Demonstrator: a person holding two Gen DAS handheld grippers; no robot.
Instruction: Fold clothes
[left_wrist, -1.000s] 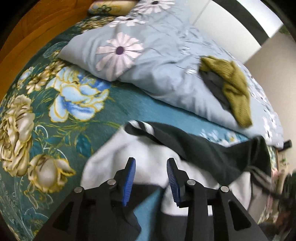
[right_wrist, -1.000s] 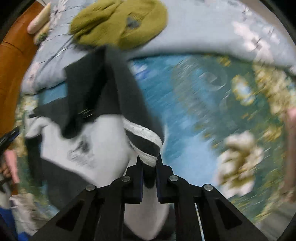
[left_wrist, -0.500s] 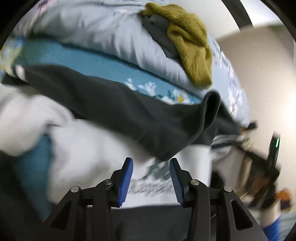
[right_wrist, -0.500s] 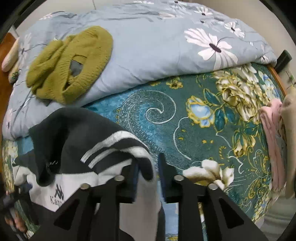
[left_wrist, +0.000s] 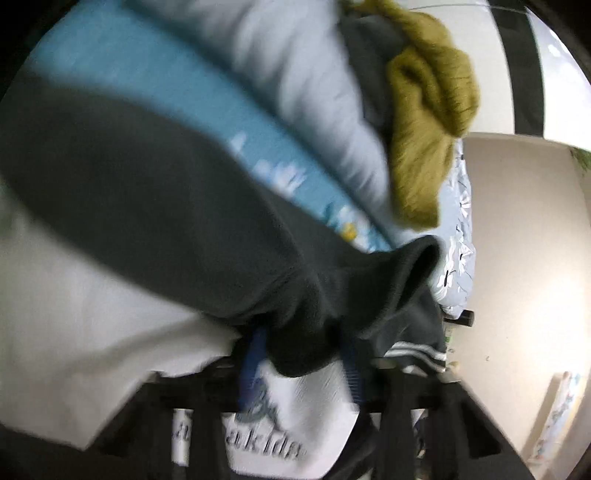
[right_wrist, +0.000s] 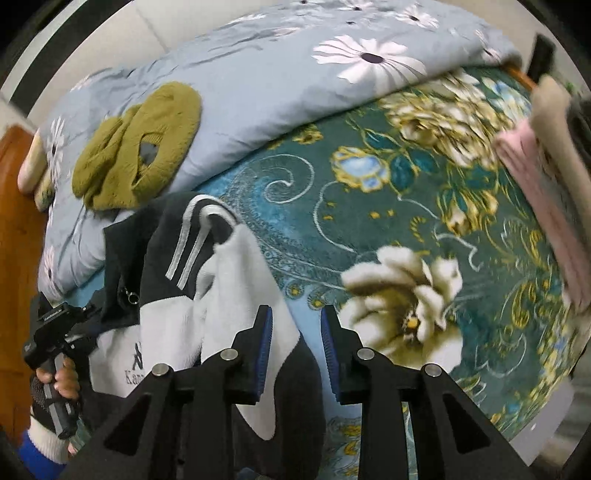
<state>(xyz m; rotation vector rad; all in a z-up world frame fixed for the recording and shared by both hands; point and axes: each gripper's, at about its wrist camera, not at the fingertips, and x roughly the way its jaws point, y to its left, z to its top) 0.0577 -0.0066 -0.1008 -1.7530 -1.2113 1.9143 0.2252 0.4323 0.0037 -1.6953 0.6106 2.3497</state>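
Right jaws are standing apart with nothing between the blue pads; right gripper (right_wrist: 295, 345) is hovering just over the white and black edge of the sweatshirt (right_wrist: 177, 295). Left gripper (left_wrist: 301, 354) jaws look apart too, with a dark sleeve fold (left_wrist: 303, 310) lying between and over the blue pads (left_wrist: 253, 354). View is motion-blurred, so I can't tell whether they are actually pinching it.

Sweatshirt is lying bunched on the teal floral bedspread (right_wrist: 388, 229), near the left side of the right wrist view. White body panel is showing a printed logo (right_wrist: 135, 363), black shoulder with white stripes (right_wrist: 184, 254) is folded on top, and a zipper pull (right_wrist: 129, 295) is hanging at the dark collar. In the left wrist view the same white panel with blurred lettering (left_wrist: 266, 443) is sitting under the fingers, and the dark sleeve is running diagonally across the frame.

Person's hand (right_wrist: 64, 380) is gripping the left tool's handle at the lower left of the right wrist view, with a white cuff and blue sleeve below it.

Beyond the sweatshirt, a grey-blue daisy-print duvet (right_wrist: 295, 74) is lying heaped along the far side of the bed, with an olive knit garment (right_wrist: 136, 147) resting on top of it. Folded pink and beige clothes (right_wrist: 546, 177) are stacked at the right edge of the bedspread. Wooden headboard (right_wrist: 14, 221) is showing at far left.
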